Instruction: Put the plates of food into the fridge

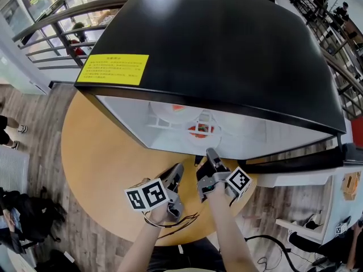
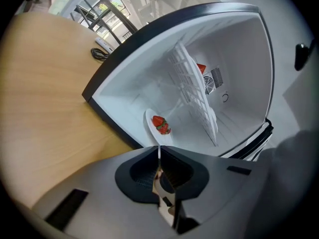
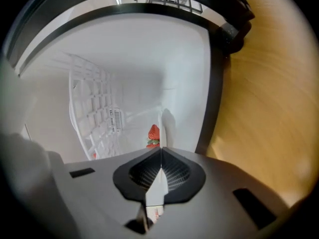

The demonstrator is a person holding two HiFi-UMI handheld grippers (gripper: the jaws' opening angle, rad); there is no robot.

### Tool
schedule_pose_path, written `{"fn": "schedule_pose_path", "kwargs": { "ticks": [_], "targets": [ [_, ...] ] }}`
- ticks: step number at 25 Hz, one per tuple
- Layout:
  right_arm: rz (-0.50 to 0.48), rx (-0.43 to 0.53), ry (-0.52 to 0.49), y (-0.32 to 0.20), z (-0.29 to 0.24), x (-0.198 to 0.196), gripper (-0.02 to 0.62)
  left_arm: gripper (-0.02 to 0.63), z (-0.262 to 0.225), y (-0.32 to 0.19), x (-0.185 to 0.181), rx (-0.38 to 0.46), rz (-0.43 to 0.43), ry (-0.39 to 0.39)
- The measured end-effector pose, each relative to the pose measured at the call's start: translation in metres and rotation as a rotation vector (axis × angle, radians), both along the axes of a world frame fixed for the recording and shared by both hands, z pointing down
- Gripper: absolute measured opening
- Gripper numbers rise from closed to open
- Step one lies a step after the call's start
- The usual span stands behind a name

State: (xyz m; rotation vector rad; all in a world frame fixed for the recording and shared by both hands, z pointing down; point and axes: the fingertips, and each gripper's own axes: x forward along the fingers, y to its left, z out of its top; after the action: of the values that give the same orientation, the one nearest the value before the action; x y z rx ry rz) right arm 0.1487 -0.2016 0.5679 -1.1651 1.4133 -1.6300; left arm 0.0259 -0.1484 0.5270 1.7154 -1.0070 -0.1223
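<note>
Left gripper (image 2: 159, 149), right gripper (image 3: 161, 150) pinch strawberry plate (image 2: 151, 121) rim; yellow label (image 1: 112, 69) only in head view.

Bright daylight, soft glare on the fridge (image 1: 227, 33); fisheye edges darken; worktop (image 3: 269, 108) perhaps motion-blurred.

R hand-held gripper (image 3: 160, 151) clamped on plate (image 3: 162, 128) edge, strawberry (image 3: 153, 133), fridge (image 3: 124, 59) interior, table (image 3: 264, 108) rt

black-topped white box fridge (image 1: 227, 55) on round wooden table (image 1: 102, 169) | white round plate of strawberries (image 2: 152, 131) inside fridge, near its opening, beside white grid shelf (image 2: 194, 93)
</note>
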Motion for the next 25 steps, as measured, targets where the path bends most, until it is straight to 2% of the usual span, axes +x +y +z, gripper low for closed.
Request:
{"fn": "schedule_pose_path", "kwargs": {
  "ticks": [7,10,13,18,25],
  "targets": [
    [-0.004,0.004,0.082,-0.016,-0.001,-0.002,0.017,0.009,-0.004,0.026,0.003,0.057,0.010,-0.069],
    [-0.016,-0.001,0.162,-0.019,-0.001,-0.002,0.018,0.009,-0.006,0.031,0.005,0.071,0.017,-0.086],
    [-0.053,0.001,0.310,-0.018,-0.004,-0.004,0.020,0.009,-0.008,0.036,0.004,0.084,0.025,-0.110],
    [-0.128,-0.027,0.645,-0.017,-0.003,-0.003,0.054,0.009,-0.010,0.039,-0.003,0.079,0.002,-0.098],
    [-0.191,-0.061,1.009,-0.023,-0.001,0.004,0.086,0.009,-0.010,0.042,-0.013,0.082,-0.015,-0.119]
  ]
}}
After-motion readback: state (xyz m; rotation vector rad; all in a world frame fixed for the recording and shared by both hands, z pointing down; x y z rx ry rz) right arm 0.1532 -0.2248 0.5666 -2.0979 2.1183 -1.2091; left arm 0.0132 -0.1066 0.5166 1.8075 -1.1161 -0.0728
